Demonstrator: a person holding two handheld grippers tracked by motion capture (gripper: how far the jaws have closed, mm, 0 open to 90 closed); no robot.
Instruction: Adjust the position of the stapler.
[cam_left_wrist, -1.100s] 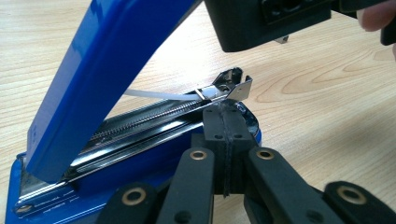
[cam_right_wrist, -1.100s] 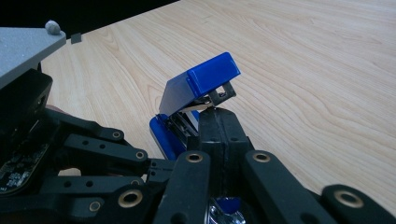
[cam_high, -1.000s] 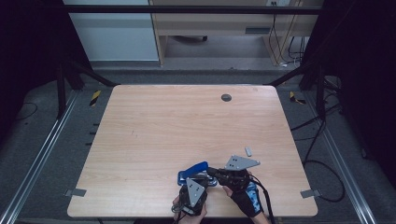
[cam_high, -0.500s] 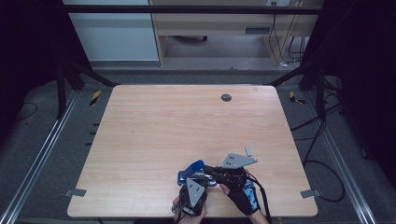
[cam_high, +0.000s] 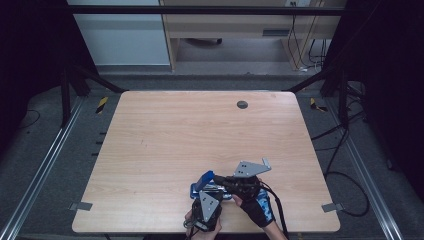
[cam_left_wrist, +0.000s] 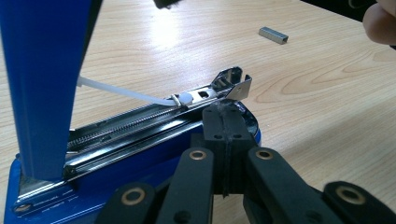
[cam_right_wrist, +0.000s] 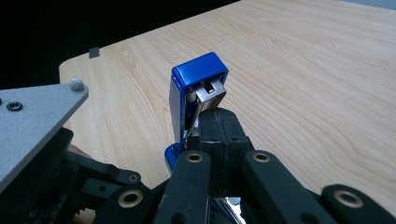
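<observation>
A blue stapler lies near the table's front edge with its blue lid swung upright. Its metal staple rail lies bare along the base. My left gripper is shut, its tips resting against the front end of the stapler's base, nothing between the jaws. My right gripper is also shut, its tips just under the metal tongue inside the raised lid. In the high view the left gripper comes in from the front and the right gripper from the right. A short strip of staples lies loose on the table beyond the stapler.
The wooden table has a dark round grommet near its far edge. A metal frame and cables run along both sides. A gloved hand holds the right gripper at the front edge.
The right gripper has shifted slightly by the stapler's lid. The left gripper and the stapler stay where they were.
</observation>
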